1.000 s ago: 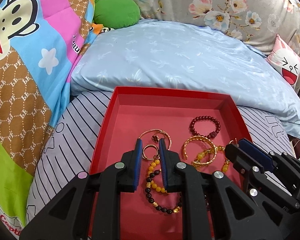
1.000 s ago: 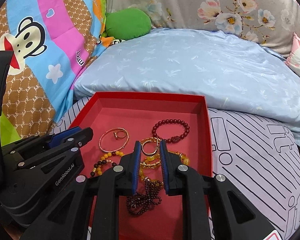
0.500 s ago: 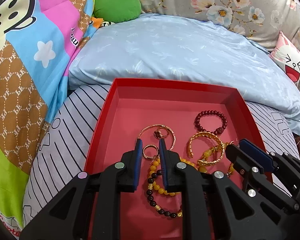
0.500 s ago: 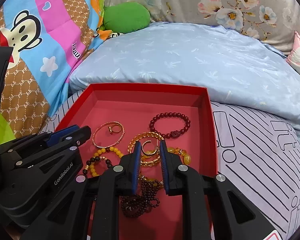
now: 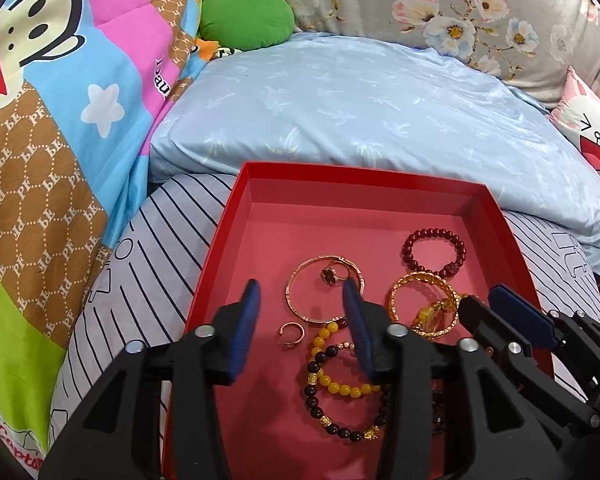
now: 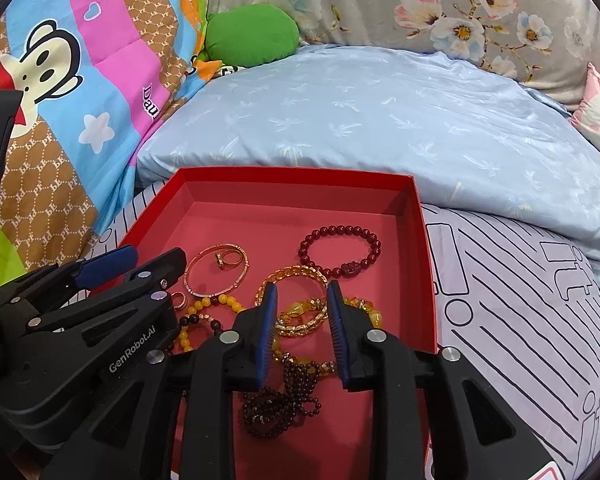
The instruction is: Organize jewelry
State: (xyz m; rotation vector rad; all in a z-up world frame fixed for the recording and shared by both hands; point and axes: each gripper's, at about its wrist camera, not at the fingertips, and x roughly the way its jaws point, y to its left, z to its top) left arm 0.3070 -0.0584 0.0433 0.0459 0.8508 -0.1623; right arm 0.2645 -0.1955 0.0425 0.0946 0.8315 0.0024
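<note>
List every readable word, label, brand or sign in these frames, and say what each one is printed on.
"GenRobot.AI": on the black body of the left gripper, seen from the right wrist view.
"PF": repeated on the brown patches of the cartoon quilt.
"Capt...": red lettering on the quilt's bottom corner, cut off.
"Dau...": dark lettering on the quilt's pink patch, cut off by a fold.
"it": outlined letters on the striped cushion.

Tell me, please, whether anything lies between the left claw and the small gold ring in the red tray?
Nothing visible does. The small gold ring lies alone on the red tray floor between the left claw's fingers, whose jaws have just been opening.
</note>
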